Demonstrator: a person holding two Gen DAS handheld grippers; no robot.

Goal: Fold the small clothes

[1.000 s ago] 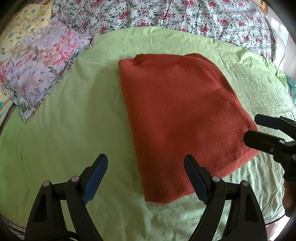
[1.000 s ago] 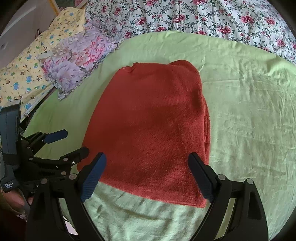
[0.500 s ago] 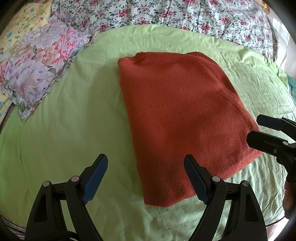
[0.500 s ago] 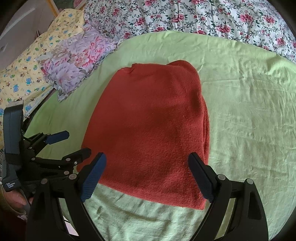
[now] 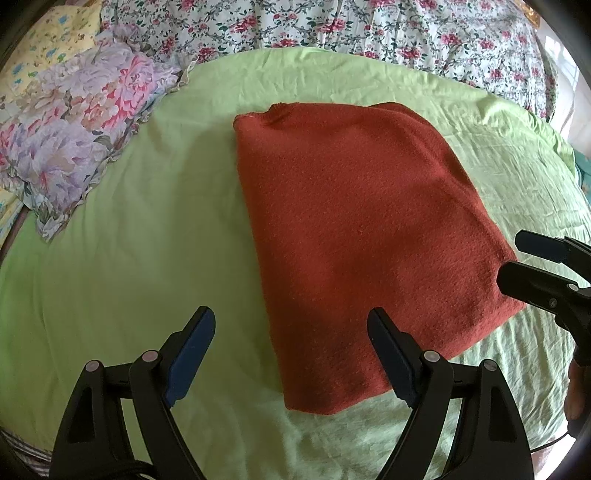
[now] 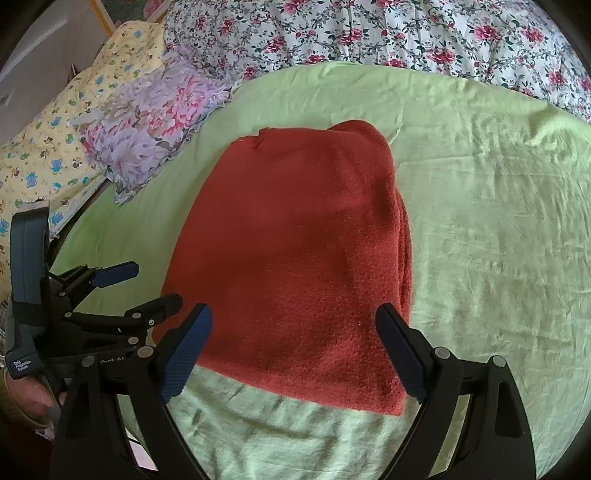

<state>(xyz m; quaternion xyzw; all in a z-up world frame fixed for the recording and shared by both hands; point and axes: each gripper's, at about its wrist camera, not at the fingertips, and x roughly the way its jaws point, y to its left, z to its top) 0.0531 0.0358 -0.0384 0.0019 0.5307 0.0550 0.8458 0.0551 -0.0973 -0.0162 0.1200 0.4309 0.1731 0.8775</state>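
Red cloth (image 5: 354, 240), folded into a layered rectangle with stacked edges visible along its right side, lies flat on the green sheet (image 5: 122, 240) of the bed. Against the frames of the preceding second, the cloth keeps its outline and place; only the cameras have drifted slightly. Left hand-held gripper (image 5: 291, 354) hovers over the cloth's near left corner, jaws spread wide, holding nothing. Right hand-held gripper (image 6: 295, 350) hovers over the cloth's near edge, likewise released and empty. Left of the cloth lies a floral pillow (image 5: 74, 140); beyond the cloth, a flowered quilt (image 5: 332, 29). Judgement: with both grippers free and the cloth unmoved, the current fold appears finished; either a further fold or the next garment follows.
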